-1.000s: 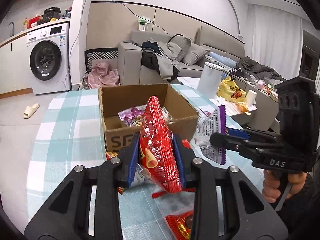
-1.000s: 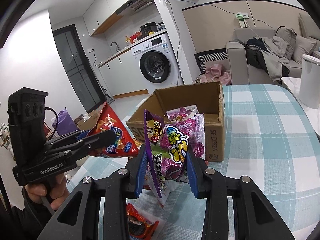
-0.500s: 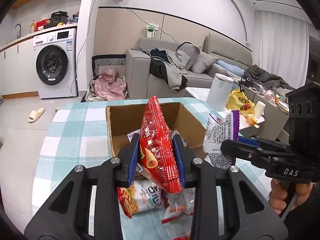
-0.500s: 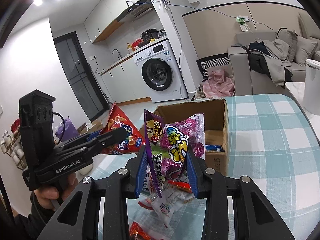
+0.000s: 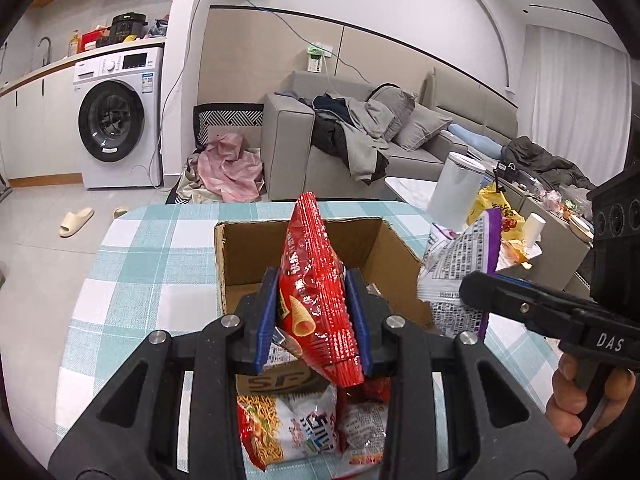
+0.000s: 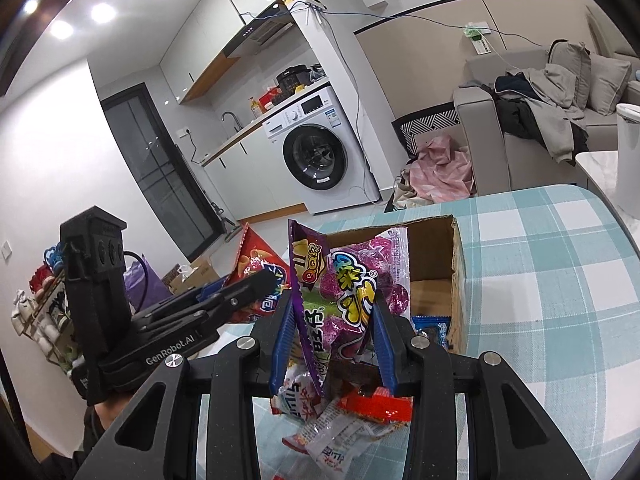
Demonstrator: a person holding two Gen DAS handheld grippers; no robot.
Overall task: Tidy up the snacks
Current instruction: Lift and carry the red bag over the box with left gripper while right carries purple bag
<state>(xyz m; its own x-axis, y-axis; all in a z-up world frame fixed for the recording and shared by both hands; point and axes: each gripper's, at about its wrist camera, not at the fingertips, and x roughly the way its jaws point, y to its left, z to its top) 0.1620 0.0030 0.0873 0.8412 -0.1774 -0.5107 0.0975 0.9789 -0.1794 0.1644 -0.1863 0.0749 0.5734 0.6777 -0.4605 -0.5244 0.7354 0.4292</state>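
Pinching crinkly foil packets: left gripper ridged red bag, right gripper glossy purple pouch.

A cardboard box sits on the table, loose snack packets lying before it.

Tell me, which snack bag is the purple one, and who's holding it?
The purple snack bag is pinched in the right gripper. The left gripper holds the red snack bag with an ice-cream cone picture.
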